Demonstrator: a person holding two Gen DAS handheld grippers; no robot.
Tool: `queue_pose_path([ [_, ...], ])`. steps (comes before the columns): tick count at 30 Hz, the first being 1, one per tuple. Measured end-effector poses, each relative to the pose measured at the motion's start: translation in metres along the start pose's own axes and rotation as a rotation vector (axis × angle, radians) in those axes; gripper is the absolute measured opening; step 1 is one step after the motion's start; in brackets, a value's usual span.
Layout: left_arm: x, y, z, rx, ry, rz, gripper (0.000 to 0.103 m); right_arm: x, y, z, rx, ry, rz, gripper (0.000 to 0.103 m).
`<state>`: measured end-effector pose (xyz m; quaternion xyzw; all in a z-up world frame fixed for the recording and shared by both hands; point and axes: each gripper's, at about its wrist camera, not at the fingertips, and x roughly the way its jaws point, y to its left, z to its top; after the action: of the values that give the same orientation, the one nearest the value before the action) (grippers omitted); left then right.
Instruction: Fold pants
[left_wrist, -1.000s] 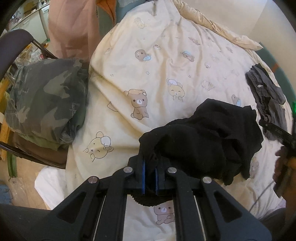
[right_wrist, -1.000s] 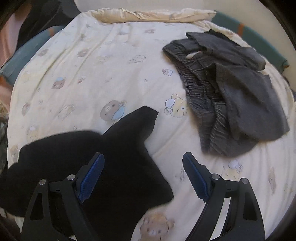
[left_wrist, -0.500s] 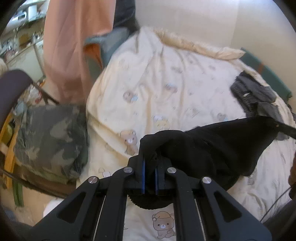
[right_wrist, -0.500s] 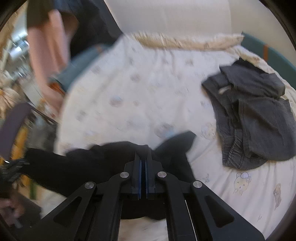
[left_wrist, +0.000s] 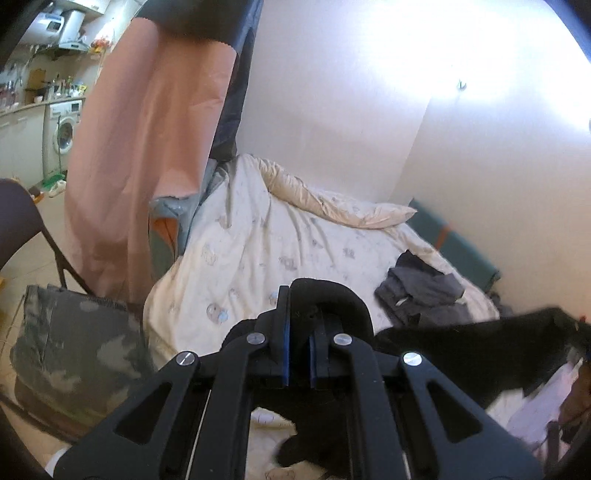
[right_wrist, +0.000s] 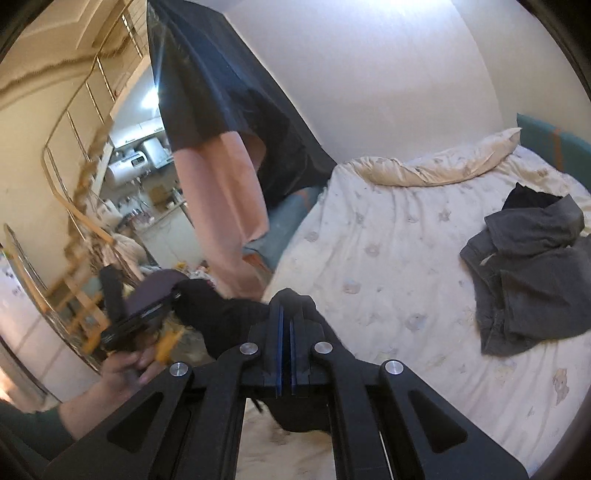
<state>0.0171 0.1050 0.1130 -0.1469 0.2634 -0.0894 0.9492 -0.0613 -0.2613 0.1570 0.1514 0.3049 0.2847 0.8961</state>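
Observation:
Black pants (left_wrist: 480, 354) hang stretched in the air between my two grippers, above the front of the bed. My left gripper (left_wrist: 298, 332) is shut on one end of the black fabric, which bunches over its fingertips. My right gripper (right_wrist: 286, 325) is shut on the other end (right_wrist: 221, 314). The left gripper with the hand holding it shows in the right wrist view (right_wrist: 136, 325), at the far end of the taut cloth. The lower part of the pants droops below both grippers.
The bed has a cream bear-print duvet (left_wrist: 258, 251). Grey pants (right_wrist: 528, 273) lie crumpled on its right side, also in the left wrist view (left_wrist: 421, 291). A chair holds camouflage clothing (left_wrist: 77, 350) at the left. A pink and black curtain (left_wrist: 147, 147) hangs beside the bed.
Both grippers have risen and tilted up, lifting the black pants off the duvet and pulling them taut. The right gripper, open a second ago, has shut on the fabric.

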Motion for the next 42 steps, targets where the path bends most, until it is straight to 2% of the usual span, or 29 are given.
queue_pose_path([
  [3, 0.036, 0.012, 0.006, -0.004, 0.112, 0.046, 0.005, 0.014, -0.006, -0.01, 0.014, 0.076, -0.054, 0.002],
  [4, 0.049, 0.014, 0.001, 0.001, 0.146, 0.061, 0.005, 0.025, -0.012, -0.018, 0.024, 0.12, -0.078, 0.002],
  [6, 0.087, 0.017, -0.021, 0.023, 0.273, 0.103, 0.005, 0.052, -0.031, -0.043, 0.073, 0.216, -0.098, 0.002],
  [8, 0.114, 0.018, -0.049, 0.053, 0.39, 0.134, 0.006, 0.081, -0.048, -0.075, 0.121, 0.334, -0.12, 0.002],
  [9, 0.126, 0.02, -0.066, 0.069, 0.438, 0.172, 0.006, 0.094, -0.055, -0.093, 0.145, 0.4, -0.125, 0.002],
  [11, 0.138, 0.024, -0.094, 0.083, 0.498, 0.203, 0.008, 0.119, -0.062, -0.126, 0.177, 0.534, -0.133, 0.005],
  [14, 0.151, 0.023, -0.118, 0.131, 0.622, 0.252, 0.008, 0.152, -0.067, -0.176, 0.154, 0.749, -0.183, 0.009],
  [15, 0.151, 0.022, -0.122, 0.146, 0.641, 0.262, 0.016, 0.156, -0.067, -0.184, 0.14, 0.784, -0.191, 0.014],
  [16, 0.151, 0.024, -0.126, 0.161, 0.661, 0.303, 0.035, 0.158, -0.068, -0.189, 0.126, 0.806, -0.2, 0.018],
  [17, 0.147, 0.025, -0.128, 0.158, 0.661, 0.331, 0.047, 0.158, -0.071, -0.192, 0.119, 0.821, -0.211, 0.035],
  [18, 0.143, 0.028, -0.128, 0.144, 0.652, 0.343, 0.063, 0.158, -0.075, -0.188, 0.132, 0.824, -0.216, 0.057],
  [20, 0.136, 0.031, -0.119, 0.09, 0.63, 0.323, 0.07, 0.154, -0.079, -0.17, 0.162, 0.78, -0.2, 0.072],
  [23, 0.122, 0.047, -0.097, -0.04, 0.541, 0.241, 0.073, 0.161, -0.085, -0.13, 0.162, 0.706, -0.164, 0.072],
  [26, 0.12, 0.066, -0.083, -0.166, 0.49, 0.255, 0.073, 0.191, -0.091, -0.094, 0.147, 0.633, -0.18, 0.073],
  [28, 0.125, 0.071, -0.082, -0.199, 0.494, 0.27, 0.073, 0.223, -0.098, -0.091, 0.151, 0.616, -0.183, 0.073],
  [30, 0.132, 0.07, -0.083, -0.184, 0.511, 0.286, 0.073, 0.263, -0.108, -0.095, 0.146, 0.636, -0.203, 0.073],
  [32, 0.139, 0.07, -0.087, -0.164, 0.535, 0.3, 0.073, 0.302, -0.119, -0.114, 0.146, 0.676, -0.234, 0.073],
  [35, 0.144, 0.075, -0.092, -0.167, 0.558, 0.304, 0.073, 0.331, -0.135, -0.145, 0.197, 0.75, -0.267, 0.073],
  [36, 0.145, 0.076, -0.094, -0.164, 0.564, 0.307, 0.073, 0.339, -0.139, -0.157, 0.224, 0.783, -0.255, 0.072],
  [37, 0.145, 0.077, -0.095, -0.16, 0.567, 0.31, 0.073, 0.341, -0.139, -0.165, 0.233, 0.803, -0.228, 0.066],
  [39, 0.146, 0.079, -0.095, -0.155, 0.566, 0.321, 0.073, 0.339, -0.13, -0.175, 0.2, 0.817, -0.181, 0.017],
  [41, 0.148, 0.08, -0.094, -0.16, 0.566, 0.33, 0.073, 0.332, -0.121, -0.168, 0.139, 0.786, -0.183, 0.002],
  [42, 0.149, 0.081, -0.094, -0.173, 0.565, 0.331, 0.073, 0.323, -0.117, -0.158, 0.114, 0.741, -0.177, 0.002],
])
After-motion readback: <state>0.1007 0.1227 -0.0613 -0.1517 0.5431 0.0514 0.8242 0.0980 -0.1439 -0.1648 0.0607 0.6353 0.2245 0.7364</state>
